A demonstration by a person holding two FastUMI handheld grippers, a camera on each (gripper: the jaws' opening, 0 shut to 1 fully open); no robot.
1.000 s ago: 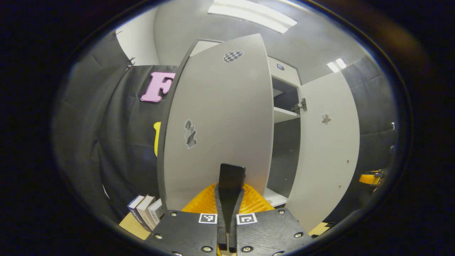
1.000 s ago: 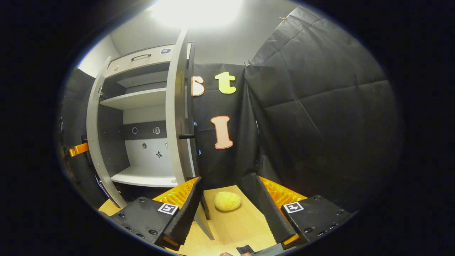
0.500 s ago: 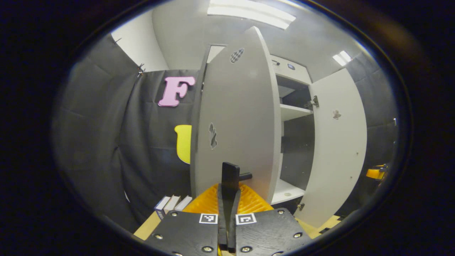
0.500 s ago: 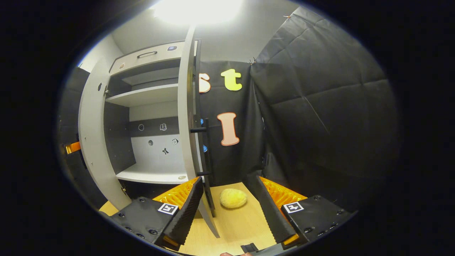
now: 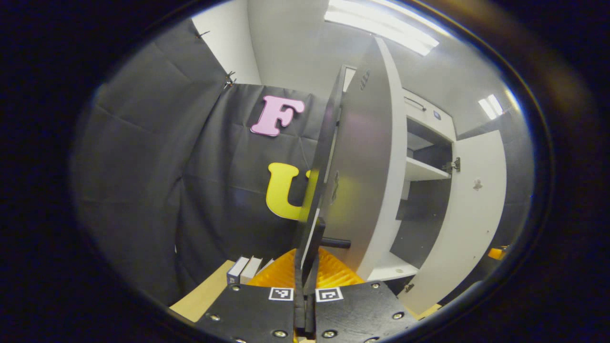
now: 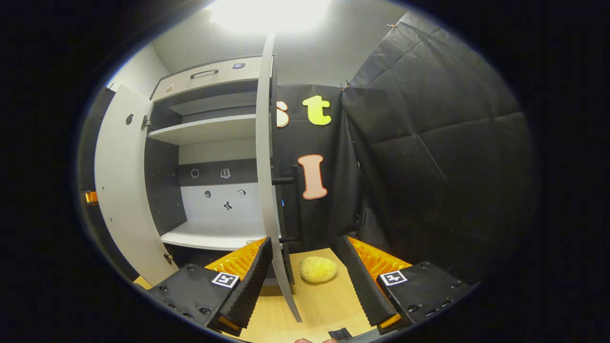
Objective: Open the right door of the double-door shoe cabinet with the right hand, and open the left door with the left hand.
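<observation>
Books [image 5: 248, 269] stood on the counter [image 5: 200, 300] at the far left of the left gripper view, against the booth's cloth wall. Just to their right, the left claw [image 5: 306, 259] was pressed together on the black bar handle [image 5: 318, 238] of the left door [image 5: 362, 181], which stood swung well out, nearly edge-on to the camera. Further right lay the open shoe cabinet [image 5: 424, 171] with its pale shelves, and beyond it the right door [image 5: 469, 214], already wide open.

In the right gripper view the same order held: the left door [image 6: 121, 190] swung out at the left, the cabinet's interior in the middle, then the right door [image 6: 269, 181] seen edge-on with its handle [image 6: 286, 181] on the far face. The right claw [image 6: 305, 281] was spread, holding nothing, with the door's lower edge just beside its left finger; whether it touched could not be told. A yellow soft lump [image 6: 318, 269] rested on the counter beyond.

Judging from this, the step in hand was finishing the left door's swing. Doing it well would mean following the hinge's arc rather than pulling straight, keeping the pinch square on the bar so it did not slip, and easing off before the hinge reached its stop. The books sat near the door's path and were worth minding.
</observation>
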